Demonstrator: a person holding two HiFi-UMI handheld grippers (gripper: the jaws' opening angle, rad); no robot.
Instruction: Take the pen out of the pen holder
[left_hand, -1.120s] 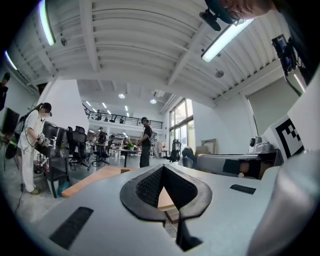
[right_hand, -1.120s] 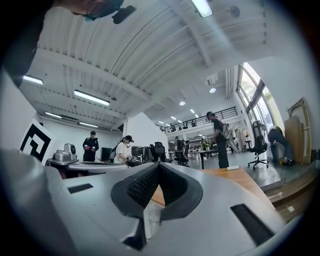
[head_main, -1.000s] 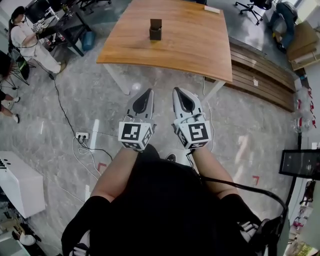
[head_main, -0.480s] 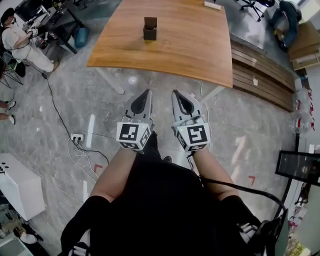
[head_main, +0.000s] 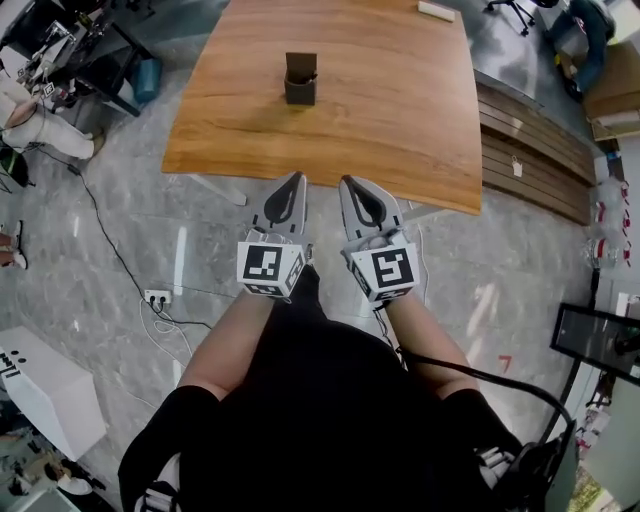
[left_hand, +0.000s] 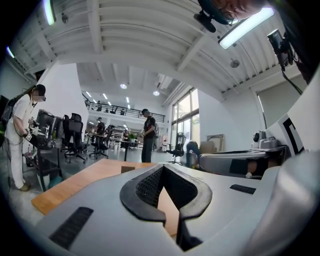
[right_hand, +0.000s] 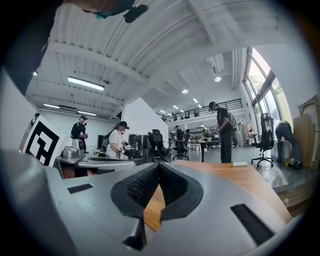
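A dark, box-shaped pen holder (head_main: 300, 80) stands upright on the wooden table (head_main: 400, 120), towards its far left. I cannot make out a pen in it from here. My left gripper (head_main: 293, 180) and right gripper (head_main: 348, 184) are held side by side over the floor at the table's near edge, well short of the holder. Both are shut with nothing between the jaws. In the left gripper view the gripper (left_hand: 162, 167) points across the tabletop and the holder (left_hand: 128, 169) is a small dark block. The right gripper view shows the shut gripper (right_hand: 159, 165) over the wood.
A small white object (head_main: 436, 10) lies at the table's far edge. A slatted wooden platform (head_main: 535, 150) runs along the right. A power strip (head_main: 158, 297) with cables lies on the floor at left, near a white cabinet (head_main: 45, 390). People stand at desks beyond.
The table and pen holder have come closer: the table's near edge now reaches the gripper tips. Both grippers stay shut and side by side.
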